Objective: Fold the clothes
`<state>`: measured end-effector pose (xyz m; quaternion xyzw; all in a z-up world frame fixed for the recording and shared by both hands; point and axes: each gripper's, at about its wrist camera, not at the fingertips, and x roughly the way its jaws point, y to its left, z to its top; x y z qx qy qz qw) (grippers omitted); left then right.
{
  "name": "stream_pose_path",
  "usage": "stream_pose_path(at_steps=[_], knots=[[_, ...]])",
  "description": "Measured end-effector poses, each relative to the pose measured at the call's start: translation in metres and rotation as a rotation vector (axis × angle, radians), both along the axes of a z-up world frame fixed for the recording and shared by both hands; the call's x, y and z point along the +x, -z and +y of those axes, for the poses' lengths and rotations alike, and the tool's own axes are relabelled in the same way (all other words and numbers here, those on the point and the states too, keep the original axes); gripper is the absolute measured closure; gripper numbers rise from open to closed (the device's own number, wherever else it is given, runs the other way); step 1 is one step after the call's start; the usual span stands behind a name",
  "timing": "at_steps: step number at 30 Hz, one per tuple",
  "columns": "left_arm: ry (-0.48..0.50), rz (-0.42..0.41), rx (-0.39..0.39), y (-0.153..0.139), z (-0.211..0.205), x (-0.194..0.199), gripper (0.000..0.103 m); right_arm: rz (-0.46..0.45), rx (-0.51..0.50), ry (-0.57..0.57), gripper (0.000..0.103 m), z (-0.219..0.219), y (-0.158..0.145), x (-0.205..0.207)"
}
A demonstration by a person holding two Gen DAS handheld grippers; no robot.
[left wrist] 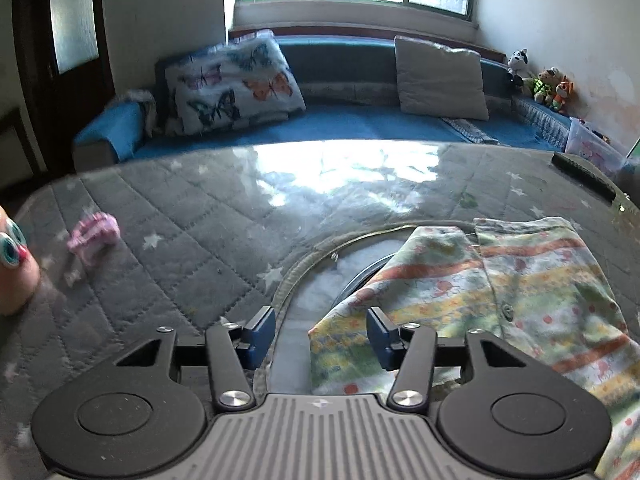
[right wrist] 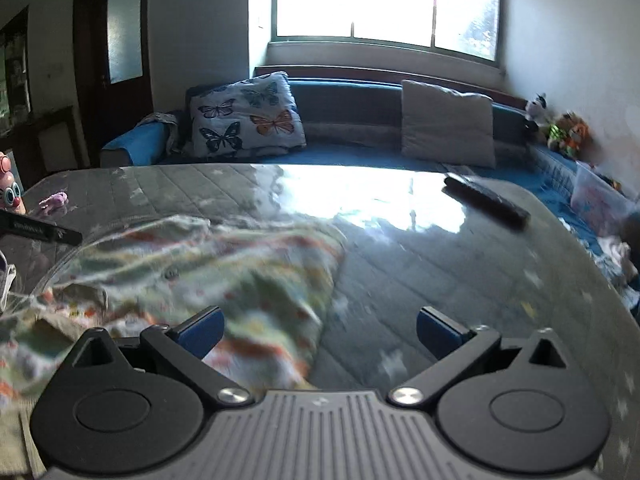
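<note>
Left tongs [left wrist: 322, 334] open, empty, low over the glass tabletop [left wrist: 344, 176]; striped, printed garment [left wrist: 520, 292] lies crumpled at lower right of that frame, its hem between the blue pads. Right tongs [right wrist: 320, 330] spread wide, empty; garment [right wrist: 192, 264] blurred, left of centre. Dark remote [right wrist: 486, 202] upper right.

Both wrist views skim low over the table [left wrist: 168, 216] (sofa [right wrist: 360, 152] shared).
</note>
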<state>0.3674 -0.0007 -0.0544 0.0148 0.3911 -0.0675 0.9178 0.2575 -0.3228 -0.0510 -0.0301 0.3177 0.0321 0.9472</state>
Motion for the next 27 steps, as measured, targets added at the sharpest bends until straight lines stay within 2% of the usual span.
stream_pose_path(at_steps=[3, 9, 10, 12, 15, 17, 19, 23, 27], knots=[[0.029, 0.047, -0.031, 0.013, 0.005, 0.013, 0.05, 0.015, -0.005, -0.024, 0.0, 0.01, 0.0, 0.021], [0.108, 0.033, -0.028, 0.021, 0.001, 0.019, 0.053, 0.055, -0.013, -0.07, 0.0, 0.028, 0.004, 0.061], [0.121, 0.031, -0.027, 0.021, -0.001, 0.019, 0.059, 0.064, -0.02, -0.076, 0.0, 0.031, 0.007, 0.066], [0.147, 0.026, -0.026, 0.023, -0.003, 0.021, 0.062, 0.084, -0.03, -0.086, 0.0, 0.037, 0.013, 0.076], [0.176, 0.019, -0.03, 0.025, -0.005, 0.024, 0.072, 0.103, -0.04, -0.091, 0.0, 0.043, 0.022, 0.087], [0.189, 0.02, -0.046, 0.025, -0.004, 0.026, 0.086, 0.111, -0.043, -0.084, 0.0, 0.045, 0.026, 0.092], [0.196, 0.011, -0.059, 0.023, -0.005, 0.024, 0.092, 0.121, -0.036, -0.075, 0.0, 0.045, 0.03, 0.096], [0.212, -0.045, -0.081, 0.012, -0.009, 0.01, 0.093, 0.13, -0.04, -0.06, 0.0, 0.044, 0.035, 0.1], [0.306, -0.095, -0.106, -0.004, -0.026, -0.016, 0.093, 0.124, -0.035, -0.051, 0.0, 0.041, 0.034, 0.102]])
